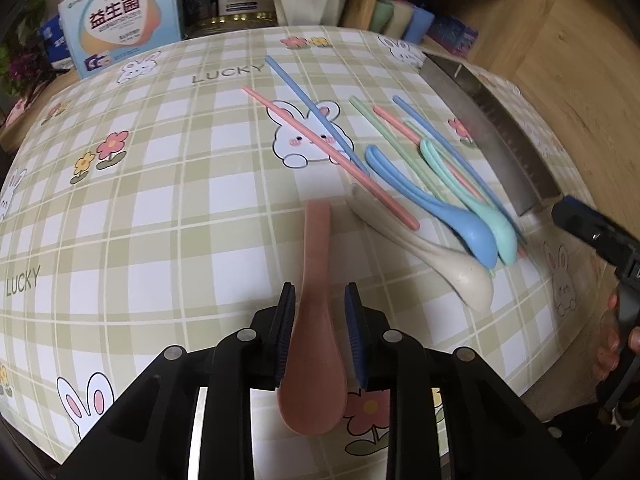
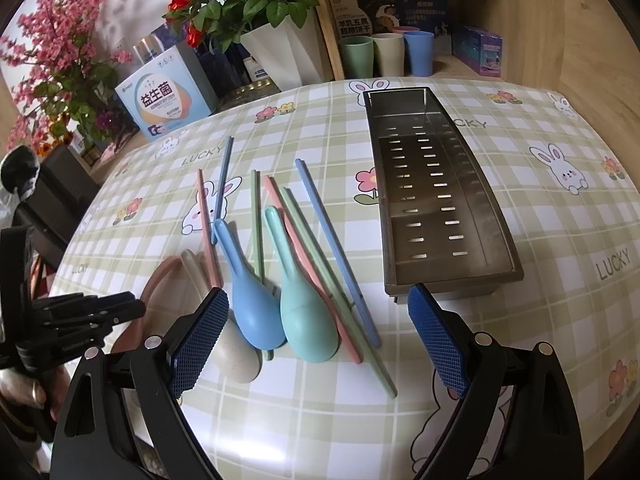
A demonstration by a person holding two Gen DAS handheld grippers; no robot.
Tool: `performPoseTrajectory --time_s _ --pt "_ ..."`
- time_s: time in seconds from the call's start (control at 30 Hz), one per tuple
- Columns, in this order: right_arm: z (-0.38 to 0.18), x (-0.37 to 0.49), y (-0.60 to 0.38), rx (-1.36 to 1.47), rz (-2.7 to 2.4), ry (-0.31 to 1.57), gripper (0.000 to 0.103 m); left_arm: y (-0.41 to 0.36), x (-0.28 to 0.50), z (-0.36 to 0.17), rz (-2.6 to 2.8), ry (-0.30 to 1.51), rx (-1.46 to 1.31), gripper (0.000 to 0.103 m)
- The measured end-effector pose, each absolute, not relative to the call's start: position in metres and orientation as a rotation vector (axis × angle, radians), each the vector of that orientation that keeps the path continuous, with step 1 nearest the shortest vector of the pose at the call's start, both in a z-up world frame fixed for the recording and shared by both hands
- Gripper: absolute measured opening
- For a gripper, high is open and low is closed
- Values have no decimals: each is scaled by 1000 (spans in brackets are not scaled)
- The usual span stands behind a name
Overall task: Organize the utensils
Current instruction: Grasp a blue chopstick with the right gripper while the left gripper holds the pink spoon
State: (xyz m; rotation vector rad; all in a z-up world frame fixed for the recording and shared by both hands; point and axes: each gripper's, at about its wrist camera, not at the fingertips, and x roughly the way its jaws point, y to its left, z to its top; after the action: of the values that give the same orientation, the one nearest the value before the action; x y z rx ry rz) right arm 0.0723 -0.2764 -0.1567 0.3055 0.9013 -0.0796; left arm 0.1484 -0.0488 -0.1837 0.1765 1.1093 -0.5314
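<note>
My left gripper (image 1: 320, 294) is shut on a pink spoon (image 1: 316, 320), its pads against the handle just above the bowl. Beyond it lie a beige spoon (image 1: 432, 256), a blue spoon (image 1: 440, 212) and a teal spoon (image 1: 476, 208) among pink, blue and green chopsticks (image 1: 320, 148). In the right wrist view my right gripper (image 2: 318, 304) is open and empty above the blue spoon (image 2: 248, 300), teal spoon (image 2: 304, 308) and chopsticks (image 2: 340, 252). The steel perforated tray (image 2: 436, 184) stands empty to the right. The left gripper (image 2: 92, 312) shows at the left edge.
The table has a green plaid cloth with rabbits (image 2: 560, 208). At its far edge stand a blue-and-white box (image 2: 168, 100), a white pot of red roses (image 2: 280, 52), pastel cups (image 2: 384, 54) and small boxes (image 2: 480, 50). A wooden wall (image 2: 580, 32) runs along the right.
</note>
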Motion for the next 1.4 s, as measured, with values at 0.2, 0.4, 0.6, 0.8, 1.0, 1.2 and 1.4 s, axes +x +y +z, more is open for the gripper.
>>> performPoseTrajectory --time_s 0.2,0.4,0.6,0.8,1.0,1.2,1.4 --pt "-162 77 -276 309 -54 924 88 -51 154 -195 -506 1130 171 25" --pt "-168 86 -278 328 -13 961 66 -48 153 -195 -501 1111 119 18" --pt "-165 108 -281 284 14 986 28 -26 162 -189 -454 1107 -19 17" --pt "-157 153 -281 157 27 1018 19 -10 177 -171 -433 1074 -108 17" --pt "-172 200 -278 109 28 1124 19 -9 191 -161 -426 1059 -117 17" --pt "-194 220 -280 113 5 1223 19 -7 201 -164 -433 1078 -123 17" --pt "-206 221 -278 91 -4 1259 18 -9 205 -181 -442 1155 -135 17"
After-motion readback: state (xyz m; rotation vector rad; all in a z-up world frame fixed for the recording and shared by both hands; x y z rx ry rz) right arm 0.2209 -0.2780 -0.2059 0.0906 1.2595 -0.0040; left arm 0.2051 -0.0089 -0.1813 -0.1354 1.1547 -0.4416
